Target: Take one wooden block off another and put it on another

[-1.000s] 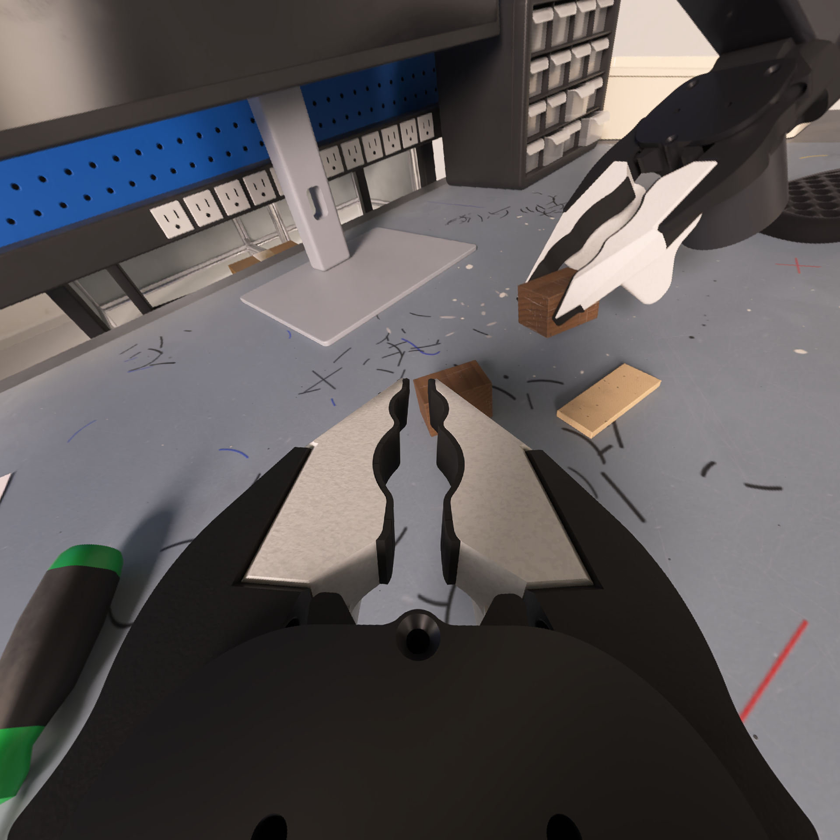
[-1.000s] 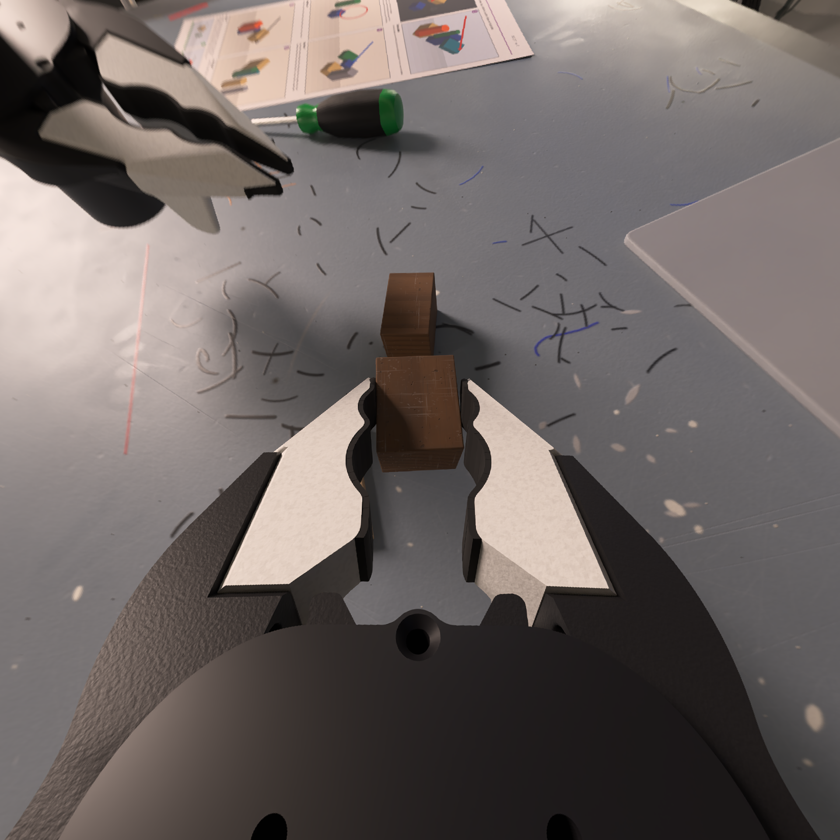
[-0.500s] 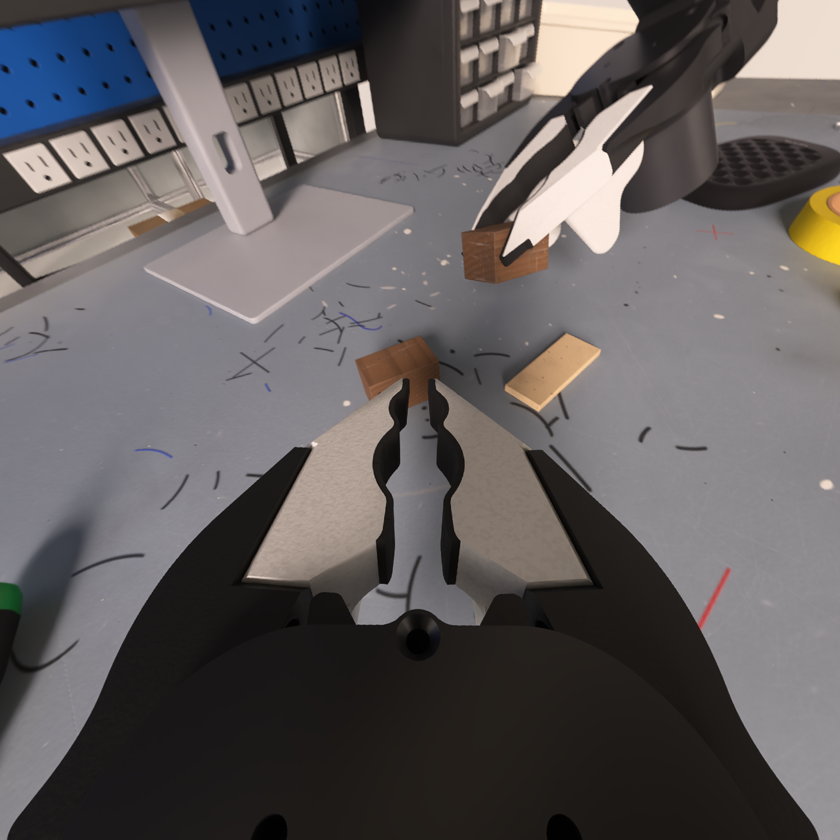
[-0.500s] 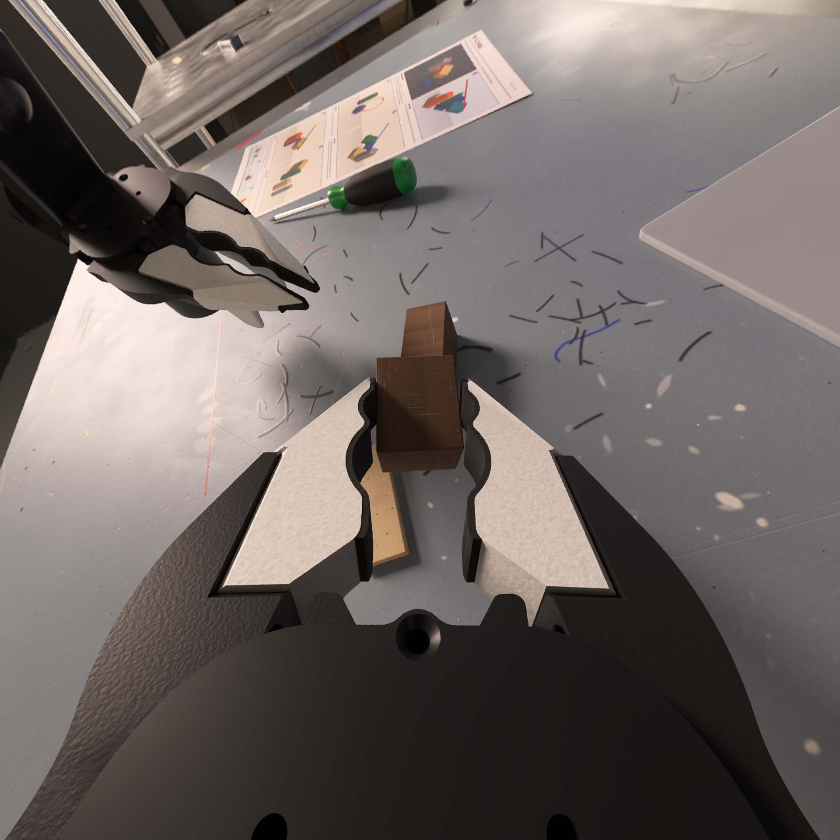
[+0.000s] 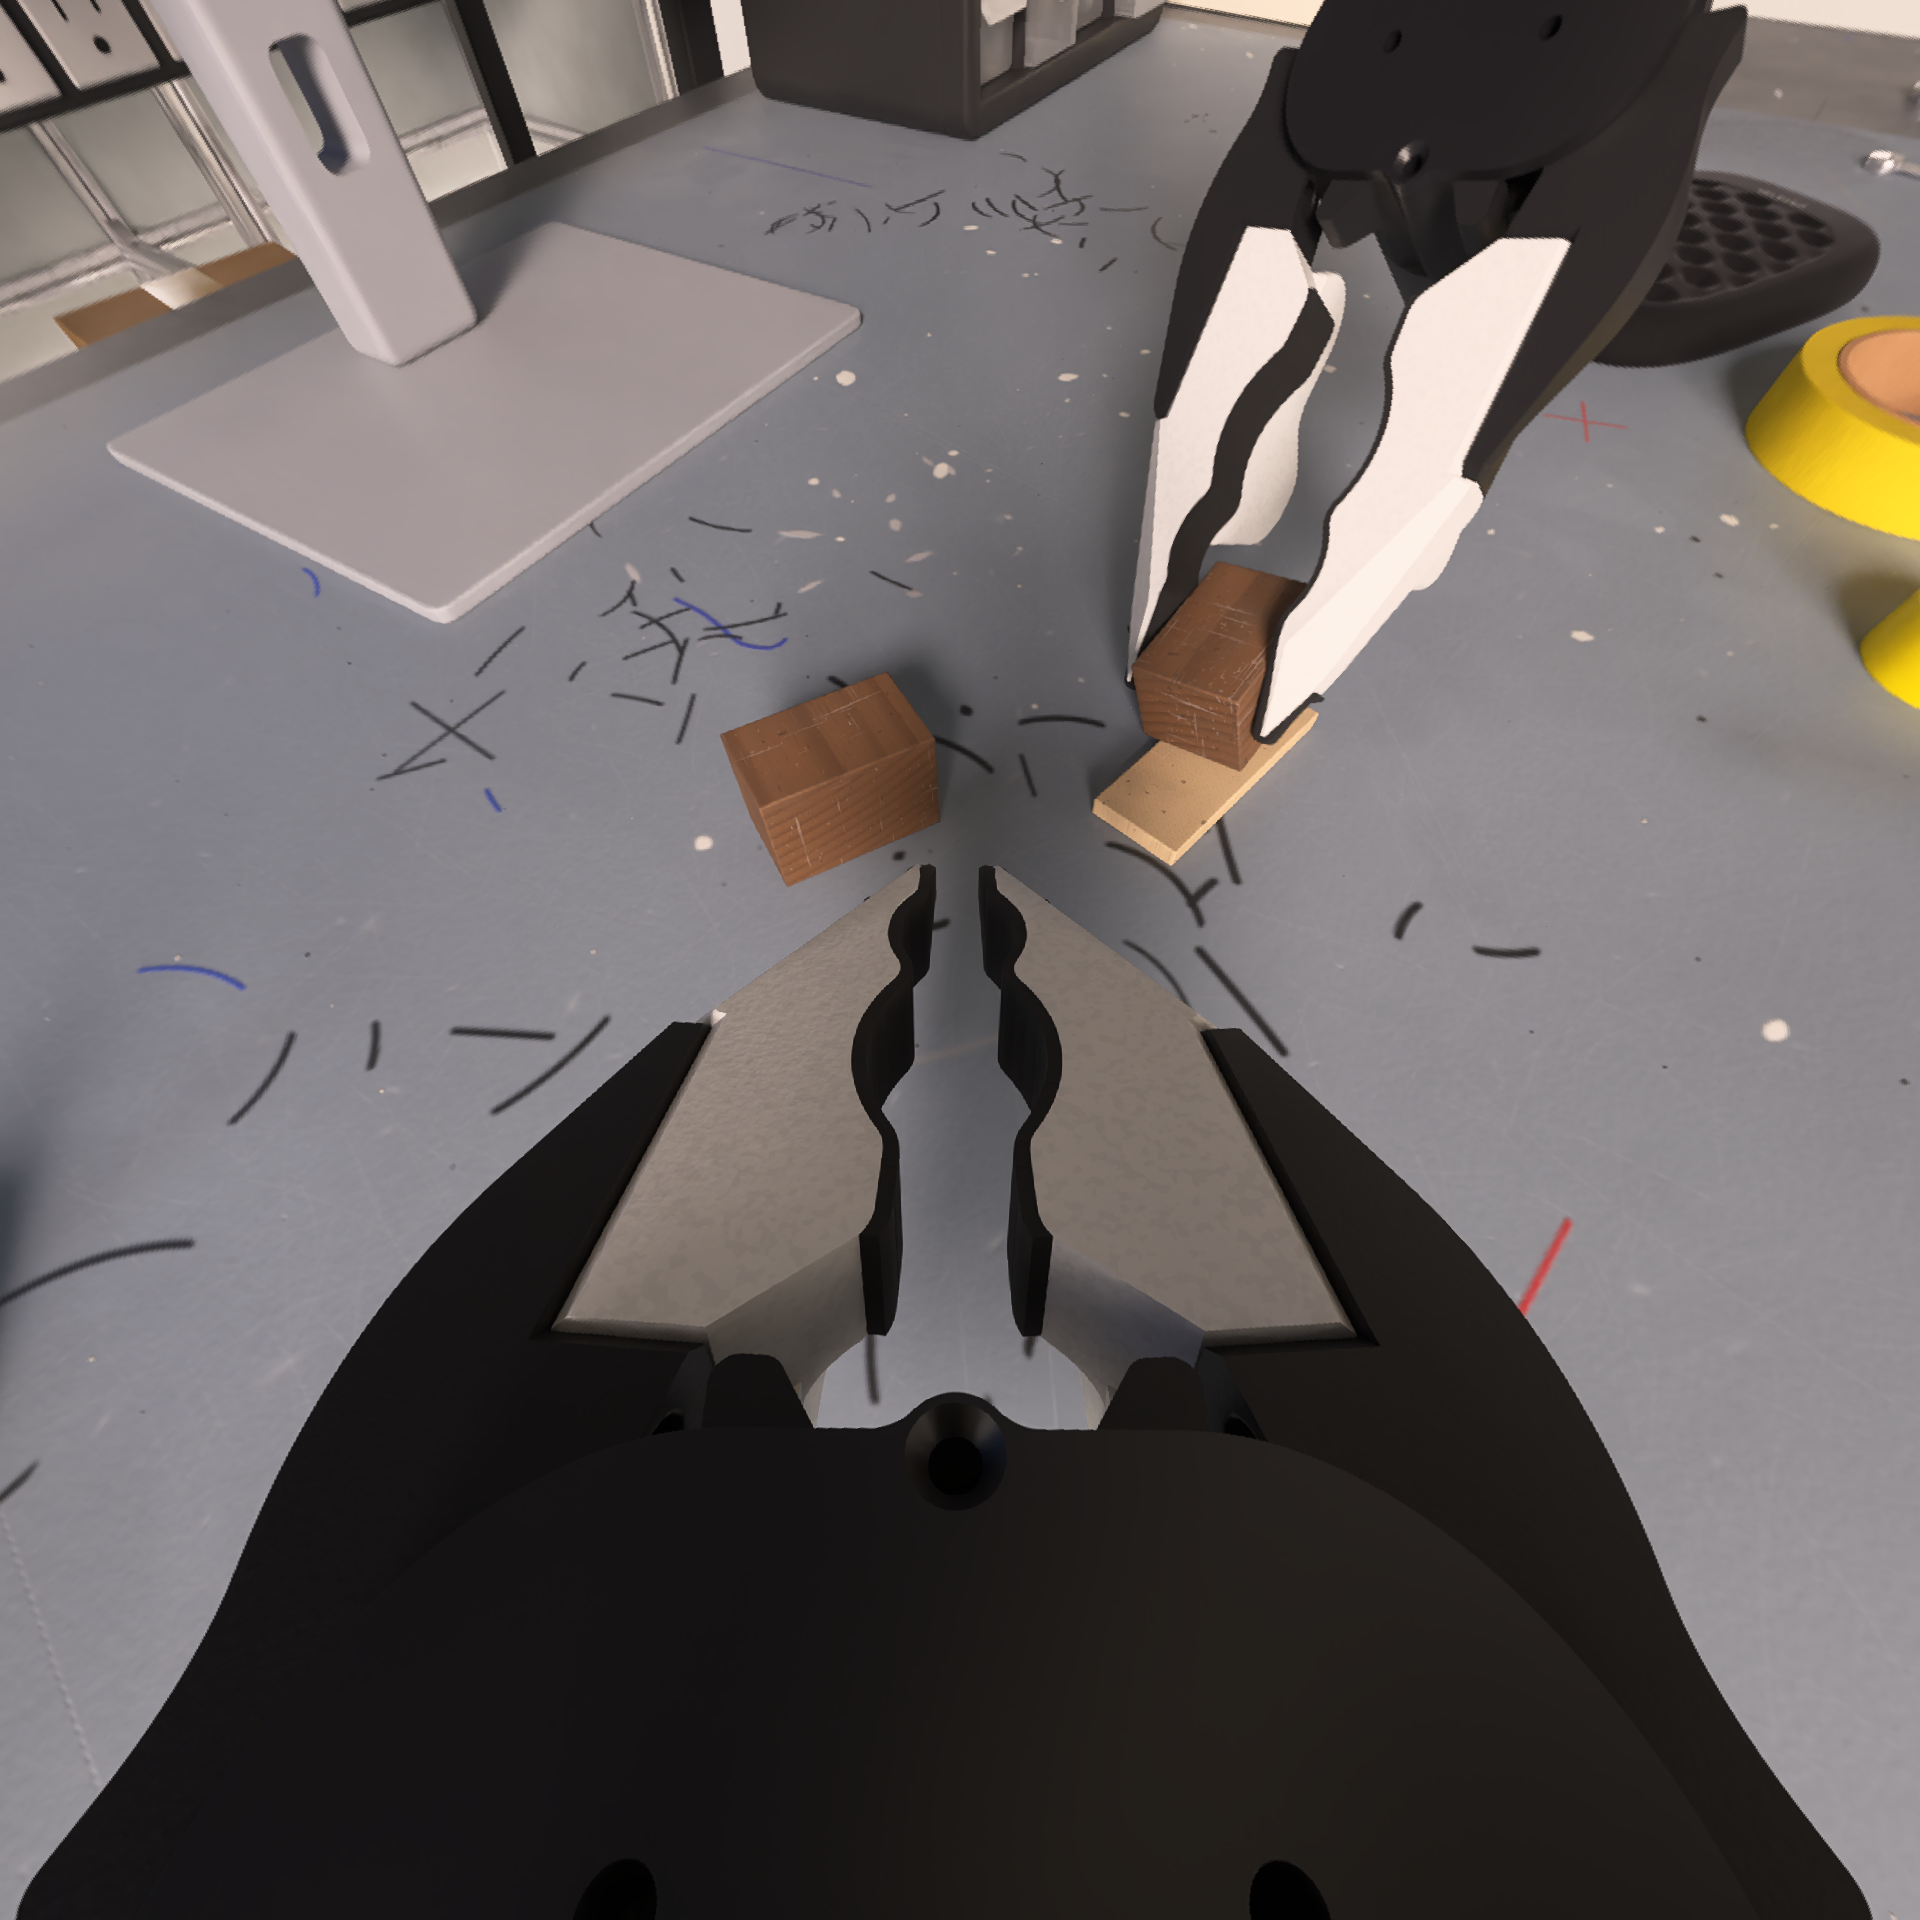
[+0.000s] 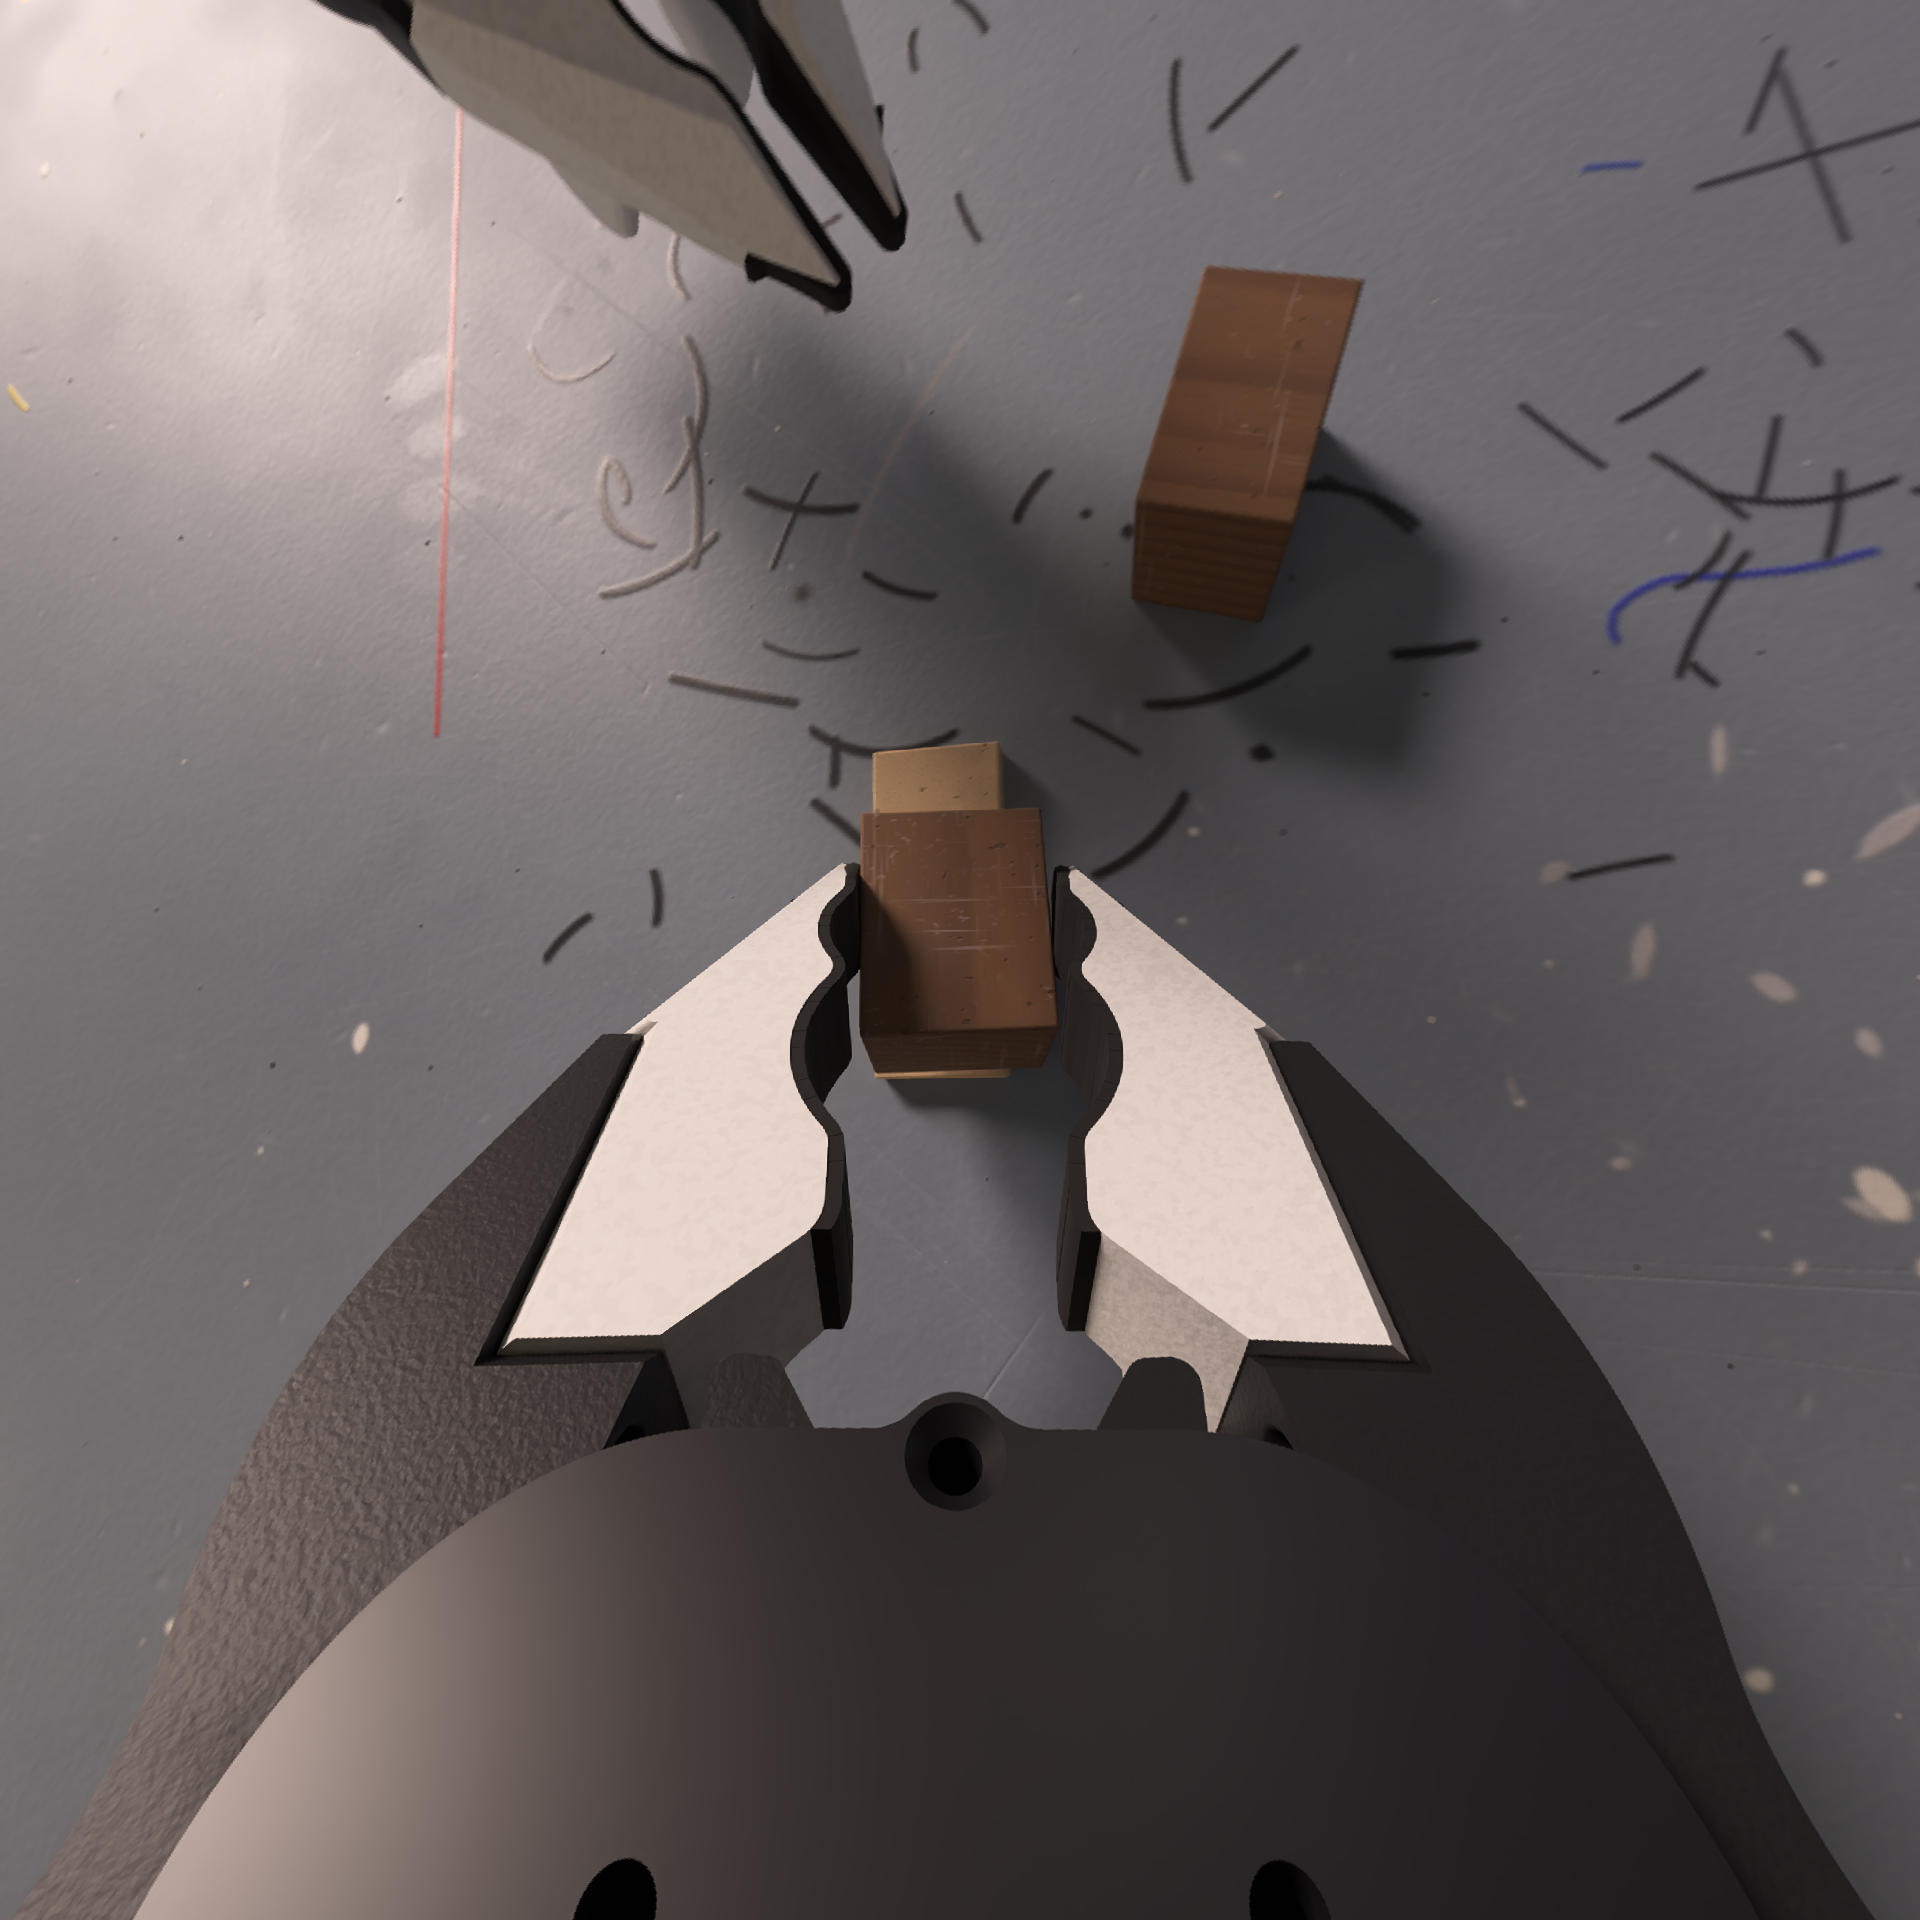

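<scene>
My right gripper (image 6: 956, 883) is shut on a dark brown wooden block (image 6: 956, 935). It holds the block on or just above the far end of a flat light wooden plank (image 6: 935, 779) on the grey table; I cannot tell if they touch. The left wrist view shows the same gripper (image 5: 1216, 696), block (image 5: 1205, 665) and plank (image 5: 1184, 805). A second brown block (image 5: 831, 774) lies on the table just beyond my left gripper (image 5: 956, 873), which is shut and empty. This block (image 6: 1236, 436) and the left gripper (image 6: 862, 249) also show in the right wrist view.
A grey monitor stand base (image 5: 499, 416) lies at the back left. A yellow tape roll (image 5: 1849, 416) and a black perforated object (image 5: 1756, 260) sit at the right. A dark drawer cabinet (image 5: 935, 62) stands at the back. Pen marks cover the table.
My right gripper has carried the brown block away from above the other brown block and lowered it onto the light plank. My left gripper has drifted, staying shut.
</scene>
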`<state>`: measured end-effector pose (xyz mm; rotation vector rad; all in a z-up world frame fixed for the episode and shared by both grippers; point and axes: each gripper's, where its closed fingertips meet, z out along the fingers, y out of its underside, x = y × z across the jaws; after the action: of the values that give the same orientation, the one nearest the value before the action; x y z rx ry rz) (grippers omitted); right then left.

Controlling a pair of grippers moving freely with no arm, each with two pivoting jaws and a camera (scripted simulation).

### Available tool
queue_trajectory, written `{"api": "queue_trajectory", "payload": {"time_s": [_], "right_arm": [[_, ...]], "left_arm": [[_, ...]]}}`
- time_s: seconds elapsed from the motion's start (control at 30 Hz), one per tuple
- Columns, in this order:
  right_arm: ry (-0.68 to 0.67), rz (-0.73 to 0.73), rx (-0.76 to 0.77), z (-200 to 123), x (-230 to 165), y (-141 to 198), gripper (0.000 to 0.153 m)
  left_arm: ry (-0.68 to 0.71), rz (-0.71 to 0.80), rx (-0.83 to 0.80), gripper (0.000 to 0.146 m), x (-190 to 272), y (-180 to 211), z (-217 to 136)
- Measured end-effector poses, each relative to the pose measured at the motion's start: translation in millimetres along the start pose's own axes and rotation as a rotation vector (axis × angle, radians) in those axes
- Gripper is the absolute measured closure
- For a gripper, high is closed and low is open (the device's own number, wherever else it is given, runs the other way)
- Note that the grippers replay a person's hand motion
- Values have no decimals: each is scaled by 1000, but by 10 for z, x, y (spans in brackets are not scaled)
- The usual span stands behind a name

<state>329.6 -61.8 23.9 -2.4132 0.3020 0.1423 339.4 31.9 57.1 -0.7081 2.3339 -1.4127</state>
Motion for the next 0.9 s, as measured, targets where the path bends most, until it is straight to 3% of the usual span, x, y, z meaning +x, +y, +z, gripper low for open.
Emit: {"api": "queue_trajectory", "payload": {"time_s": [0.43, 0.7, 0.9], "right_arm": [[-103, 53, 38, 4, -82, -26, 116], [-74, 121, 71, 110, -22, -126, 78], [-73, 155, 69, 86, -22, -154, 71]], "left_arm": [[23, -58, -29, 138, -8, 35, -22], [54, -67, -71, 138, 37, 94, 2], [213, -139, -180, 138, 249, 194, -45]]}}
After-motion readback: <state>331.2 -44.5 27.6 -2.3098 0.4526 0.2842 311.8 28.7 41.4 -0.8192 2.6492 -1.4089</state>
